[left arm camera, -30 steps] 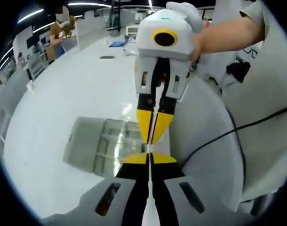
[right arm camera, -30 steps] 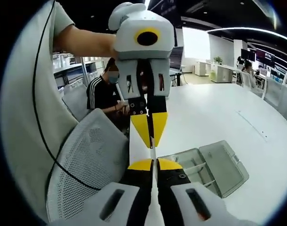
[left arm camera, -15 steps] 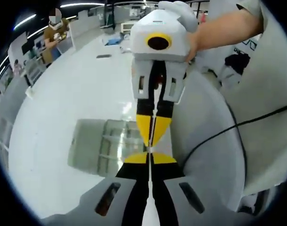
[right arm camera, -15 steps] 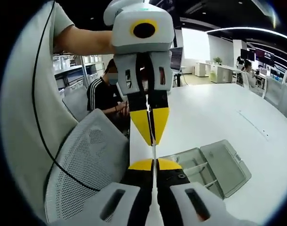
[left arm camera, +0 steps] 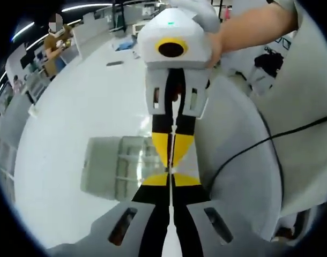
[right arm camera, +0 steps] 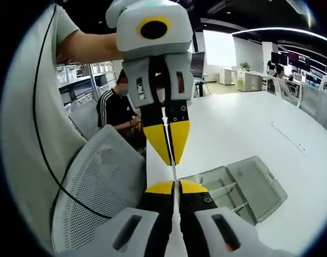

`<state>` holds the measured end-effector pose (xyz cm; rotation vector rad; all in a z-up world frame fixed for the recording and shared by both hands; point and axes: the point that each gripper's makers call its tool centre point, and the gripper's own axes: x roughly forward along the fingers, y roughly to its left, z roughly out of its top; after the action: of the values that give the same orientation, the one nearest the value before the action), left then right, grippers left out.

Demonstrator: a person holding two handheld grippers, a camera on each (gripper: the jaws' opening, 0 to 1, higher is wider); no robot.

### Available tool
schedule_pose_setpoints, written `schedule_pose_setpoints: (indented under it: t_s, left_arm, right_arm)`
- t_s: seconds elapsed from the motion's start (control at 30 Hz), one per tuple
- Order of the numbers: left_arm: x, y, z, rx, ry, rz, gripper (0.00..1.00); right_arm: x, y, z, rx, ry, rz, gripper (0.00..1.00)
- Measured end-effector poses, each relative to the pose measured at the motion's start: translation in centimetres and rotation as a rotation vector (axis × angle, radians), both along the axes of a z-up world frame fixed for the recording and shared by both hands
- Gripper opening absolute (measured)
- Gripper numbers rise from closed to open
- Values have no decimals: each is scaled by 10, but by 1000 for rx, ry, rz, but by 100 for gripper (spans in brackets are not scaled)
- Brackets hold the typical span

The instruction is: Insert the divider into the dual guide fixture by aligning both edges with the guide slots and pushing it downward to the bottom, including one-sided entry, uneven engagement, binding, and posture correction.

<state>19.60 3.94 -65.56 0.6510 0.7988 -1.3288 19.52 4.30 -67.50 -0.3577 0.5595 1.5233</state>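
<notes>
A thin pale divider (right arm camera: 175,172) runs edge-on between the two grippers, hardly wider than a line, and continues between my own jaws in the left gripper view as a divider (left arm camera: 170,172). My left gripper (left arm camera: 171,181) is shut on one edge of it and my right gripper (right arm camera: 174,186) is shut on the opposite edge. Each gripper faces the other tip to tip: the right gripper (left arm camera: 171,158) hangs down from above in the left gripper view, the left gripper (right arm camera: 169,157) likewise in the right gripper view. Below them on the table lies the clear plastic guide fixture (left arm camera: 116,167) (right arm camera: 236,188), apart from the divider.
The fixture sits on a broad white table (left arm camera: 72,107) (right arm camera: 249,128). A grey mesh chair back (right arm camera: 96,184) (left arm camera: 244,160) stands close beside the grippers, crossed by a black cable (left arm camera: 249,150). A seated person (right arm camera: 114,110) is behind it; another person (left arm camera: 53,43) is far off.
In both views the opposite gripper has grown larger and shifted up and left, so the two grippers have drawn closer along the divider. Both stay shut on it.
</notes>
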Motion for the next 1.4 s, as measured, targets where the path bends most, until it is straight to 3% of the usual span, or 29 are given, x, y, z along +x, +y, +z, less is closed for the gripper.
schedule_pose_setpoints:
  t_s: [0.1, 0.6, 1.4]
  left_arm:
    - [2, 5, -3, 42, -14, -19, 0]
    - [9, 12, -6, 96, -23, -12, 0]
    - [29, 23, -18, 257, -28, 1, 0]
  right_arm:
    - [2, -2, -1, -12, 0, -7, 0]
    - [4, -7, 0, -12, 6, -37, 7]
    - [12, -20, 4, -9, -21, -111, 24]
